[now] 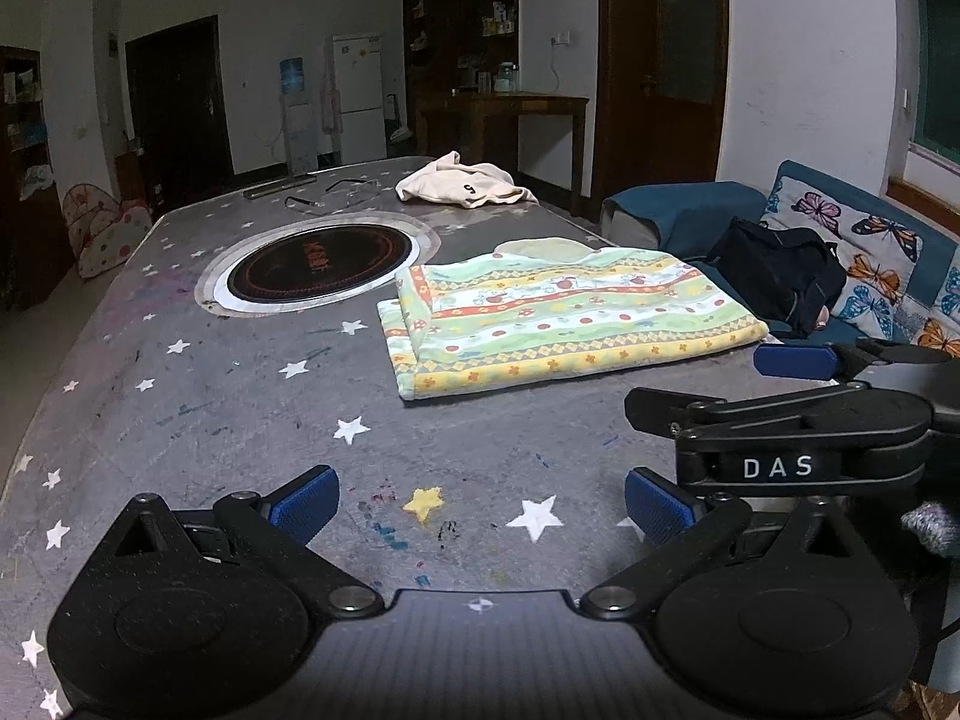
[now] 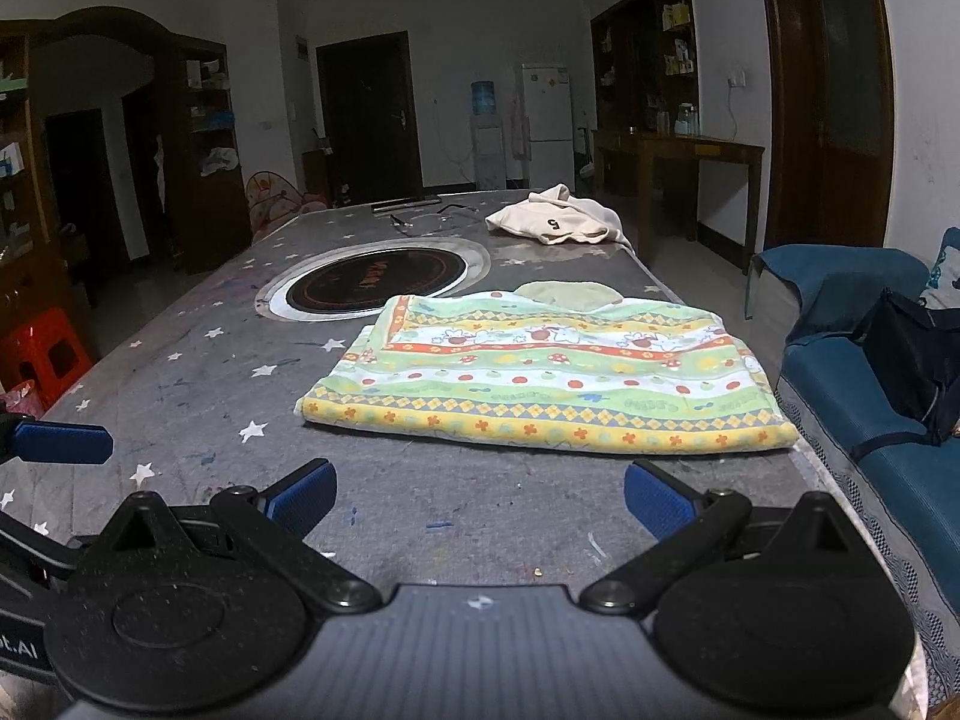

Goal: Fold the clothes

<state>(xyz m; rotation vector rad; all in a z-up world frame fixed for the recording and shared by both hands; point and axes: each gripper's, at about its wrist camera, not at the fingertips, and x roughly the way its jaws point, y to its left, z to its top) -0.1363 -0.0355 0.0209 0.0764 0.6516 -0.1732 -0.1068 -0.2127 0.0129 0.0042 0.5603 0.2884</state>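
Both claws, left claw (image 1: 482, 501) and right claw (image 2: 480, 498), gape wide, empty, near the folded patterned garment (image 2: 540, 378).

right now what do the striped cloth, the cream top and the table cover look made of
Striped cloth: soft printed cotton or towelling, matte, thick rounded folds.
Cream top: knit jersey or fleece probably, matte, slumps in soft creases.
Table cover: grey felt-like fabric printed with stars, dull and stained; exact weave unclear.
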